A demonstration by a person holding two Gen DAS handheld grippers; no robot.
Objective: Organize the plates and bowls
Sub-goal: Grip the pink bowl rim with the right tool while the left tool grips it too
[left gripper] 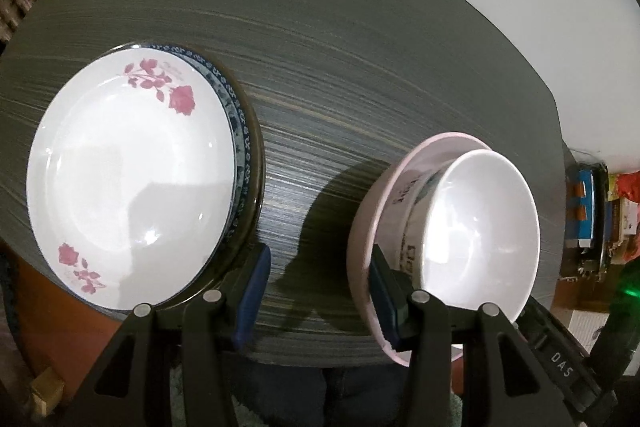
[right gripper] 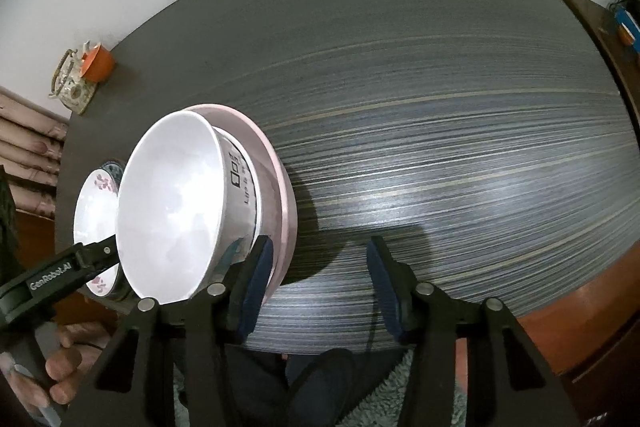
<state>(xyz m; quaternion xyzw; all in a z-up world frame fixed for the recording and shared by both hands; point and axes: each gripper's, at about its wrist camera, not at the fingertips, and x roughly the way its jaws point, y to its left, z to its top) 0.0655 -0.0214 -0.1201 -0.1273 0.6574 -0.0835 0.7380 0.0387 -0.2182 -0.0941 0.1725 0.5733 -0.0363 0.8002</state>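
A white plate with pink roses [left gripper: 128, 179] tops a stack over a blue-patterned plate [left gripper: 240, 131] at the table's left. To its right, a white bowl [left gripper: 480, 227] nests in a lettered bowl [left gripper: 408, 203], which sits in a pink bowl [left gripper: 360, 251]. My left gripper [left gripper: 319, 251] is open over bare table between the two stacks, its right finger against the pink bowl's near rim. My right gripper [right gripper: 319, 243] is open too, with only table between its fingers and its left finger at the pink bowl [right gripper: 280, 203]. The plates [right gripper: 96, 211] show behind the bowls.
The dark striped table [left gripper: 320, 67] has its front edge just under both grippers. An orange cup [right gripper: 98, 63] and a floral teapot [right gripper: 72, 87] stand at the far corner. A cluttered shelf [left gripper: 588, 211] lies off the right edge. A hand [right gripper: 60, 367] holds the left gripper [right gripper: 96, 255].
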